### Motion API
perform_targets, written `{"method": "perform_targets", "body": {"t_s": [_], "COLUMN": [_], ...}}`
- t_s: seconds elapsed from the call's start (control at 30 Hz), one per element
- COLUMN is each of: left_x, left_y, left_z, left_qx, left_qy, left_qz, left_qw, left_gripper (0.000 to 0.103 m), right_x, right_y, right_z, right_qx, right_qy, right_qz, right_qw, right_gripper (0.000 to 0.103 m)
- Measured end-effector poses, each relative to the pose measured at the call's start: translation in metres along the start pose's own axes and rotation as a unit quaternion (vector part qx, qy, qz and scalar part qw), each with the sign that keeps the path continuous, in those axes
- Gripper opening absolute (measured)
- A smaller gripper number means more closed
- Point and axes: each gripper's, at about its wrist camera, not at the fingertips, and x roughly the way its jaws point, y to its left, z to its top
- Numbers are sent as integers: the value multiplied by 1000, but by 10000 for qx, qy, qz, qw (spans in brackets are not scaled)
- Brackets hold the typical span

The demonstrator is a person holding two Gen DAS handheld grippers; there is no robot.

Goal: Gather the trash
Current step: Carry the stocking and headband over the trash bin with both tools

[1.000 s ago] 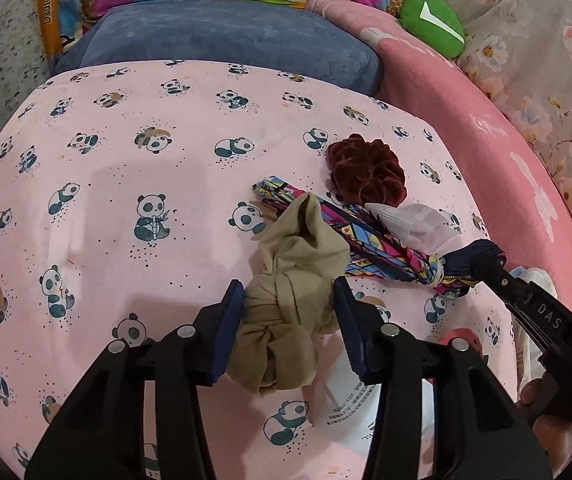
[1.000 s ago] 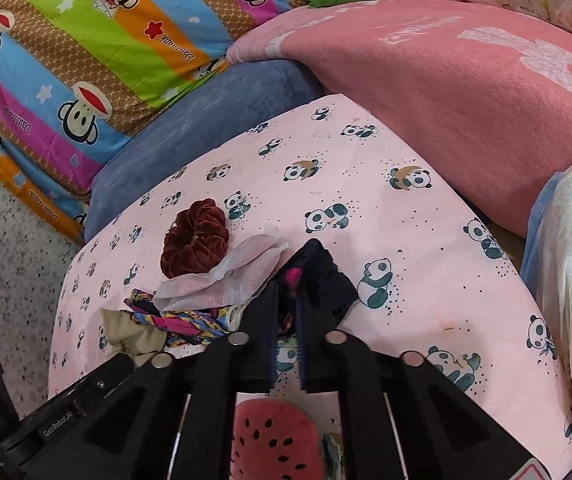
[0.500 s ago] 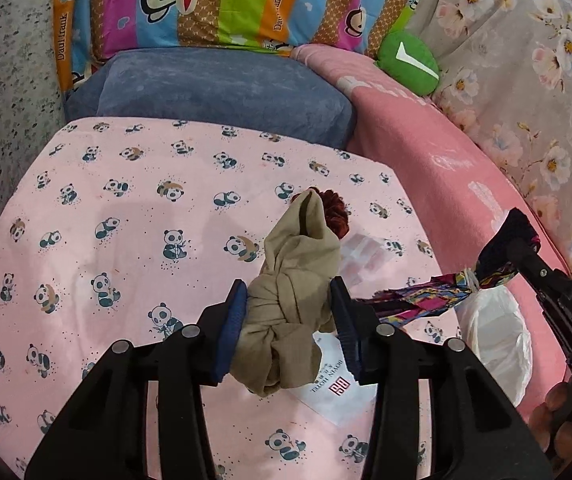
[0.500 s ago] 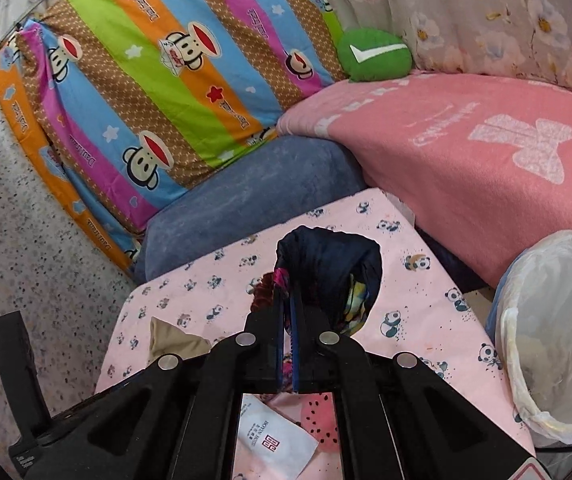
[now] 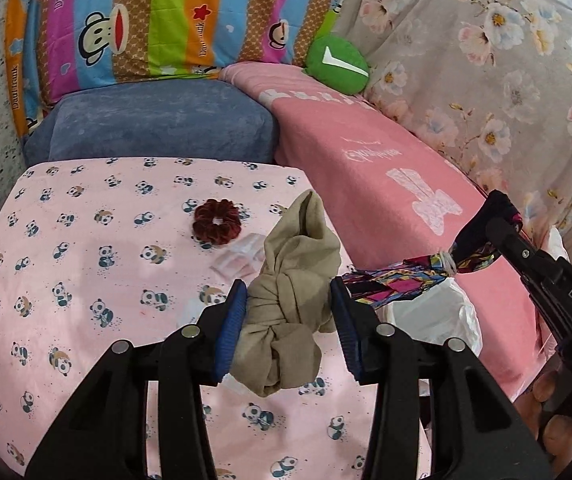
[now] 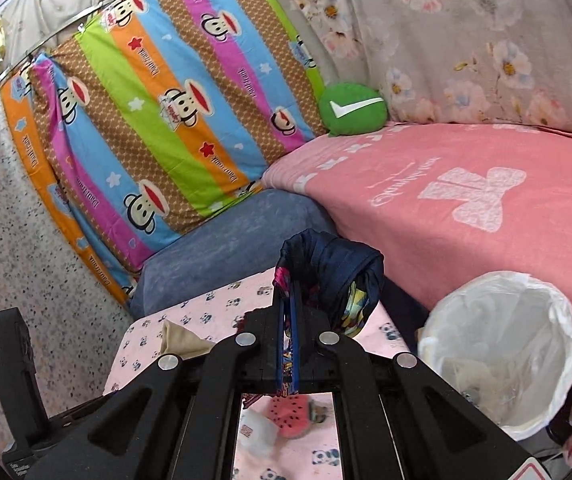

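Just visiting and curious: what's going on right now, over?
Left claw clamps knotted beige cloth. Right claw shut on patterned scarf. White-lined bin open, nothing blocking.

The letters "DAS" stood in pale capitals on the black body of the right hand-held gripper [image 5: 498, 228], seen from the left wrist camera. The word "Daul frank" ran repeatedly along the bands of the striped monkey-print sheet [image 6: 173, 120] hung at the back. A white check mark showed on the round green cushion [image 5: 336, 65]. Pale script lettering, too faint to read with certainty, lay beside a bow emblem on the pink blanket [image 6: 466, 184]. A red square logo marked a white packet [image 6: 255, 434] on the surface; its lettering was blurred.
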Motion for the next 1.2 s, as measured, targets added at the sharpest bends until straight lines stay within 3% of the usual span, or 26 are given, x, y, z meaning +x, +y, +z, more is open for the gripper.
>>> {"method": "perform_targets", "body": {"t_s": [0.63, 1.07, 1.13, 1.2], "left_x": [53, 99, 104, 105], "left_y": [-149, -208, -212, -213], "left_z": [-32, -40, -41, -41], "left_qx": [1024, 1234, 1261, 1279], "left_qy": [607, 974, 936, 801], "left_qz": [-796, -1275, -1285, -1189], "left_qw": [9897, 9793, 9792, 9814], "left_gripper": [41, 45, 48, 68], "right_x": [-62, -67, -64, -60], "right_y": [-130, -191, -194, -198], "right_z": [5, 6, 6, 7], "right_qx": [684, 884, 870, 884], "right_qy": [-371, -391, -371, -335], "right_qz": [-913, -1369, -1408, -1416], "right_qw": [9928, 9859, 9855, 9854], "right_gripper": [3, 3, 3, 3]}}
